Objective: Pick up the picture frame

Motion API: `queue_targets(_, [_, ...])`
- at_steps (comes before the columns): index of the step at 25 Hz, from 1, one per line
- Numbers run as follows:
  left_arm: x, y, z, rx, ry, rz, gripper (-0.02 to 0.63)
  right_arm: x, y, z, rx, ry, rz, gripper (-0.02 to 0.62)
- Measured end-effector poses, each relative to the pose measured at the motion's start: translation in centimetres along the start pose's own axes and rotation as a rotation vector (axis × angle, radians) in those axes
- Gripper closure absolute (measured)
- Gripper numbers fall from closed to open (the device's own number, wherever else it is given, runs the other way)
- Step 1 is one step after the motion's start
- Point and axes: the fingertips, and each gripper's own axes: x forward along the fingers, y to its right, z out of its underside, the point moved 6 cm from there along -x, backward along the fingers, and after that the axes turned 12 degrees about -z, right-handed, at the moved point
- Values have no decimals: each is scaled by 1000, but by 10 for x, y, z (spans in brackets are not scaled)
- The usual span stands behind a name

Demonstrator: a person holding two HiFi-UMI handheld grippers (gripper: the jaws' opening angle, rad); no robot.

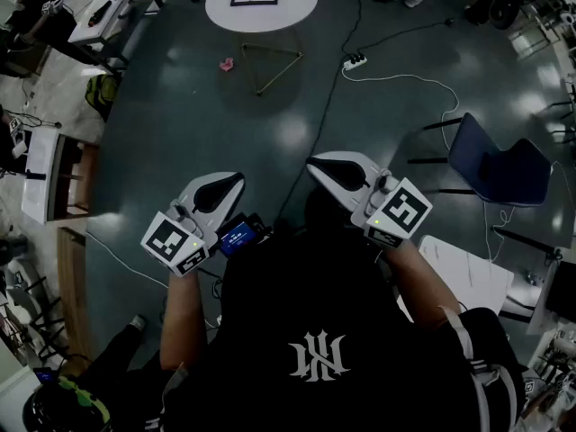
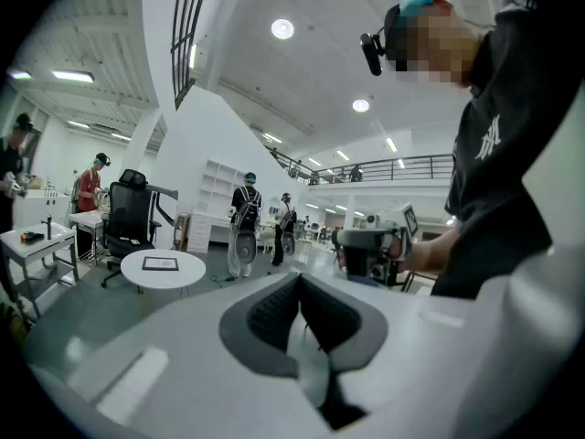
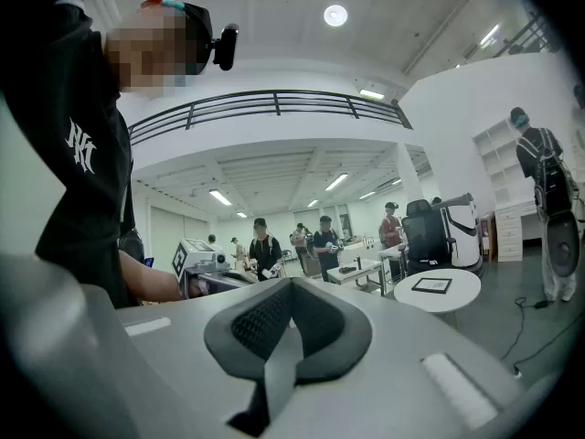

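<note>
While the person stands far back from the work, the left gripper (image 1: 225, 185) is held close to the chest with its jaws clenched on each other, pad against pad, and nothing is between them. Seen along these jaws, the picture frame (image 2: 160, 263) is well ahead and off to their left side. It lies flat near the middle of a round white table (image 2: 187, 277). No part of either gripper is near it.

Between the two grippers and the table there is only open floor. A white cable with a power strip (image 1: 355, 61) runs across it, ahead of the right jaws. The right gripper (image 1: 335, 174) is in the same condition as the left one: its jaws are fully closed and empty. For this gripper the frame is far ahead and off to the right of the jaws. A blue chair (image 1: 499, 165) stands to the outer side of it, well apart.

In my judgement the task has not really begun, and the step in hand is the approach. To do it well, the person should walk up to the table, stepping clear of the cable, and release one pair of jaws before they arrive at the frame, not after. Because the frame lies flat, a grip from straight above will probably slide off. It seems better to bring the open jaws down low at one edge of the frame, so that one pad goes over the border and one under it, and then to close slowly. How heavy the frame is I cannot tell from here.
</note>
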Motion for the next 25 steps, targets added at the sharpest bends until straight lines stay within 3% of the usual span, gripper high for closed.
queue_targets(10, [4, 7, 14, -20, -12, 42, 603, -7, -6, 20, 18, 7, 64, 595])
queue_targets(16, [9, 12, 25, -24, -31, 53, 603, -13, -3, 24, 43, 66, 73, 595])
queue_targets(25, [14, 8, 28, -33, -27, 51, 603, -14, 11, 27, 35, 35, 106, 595])
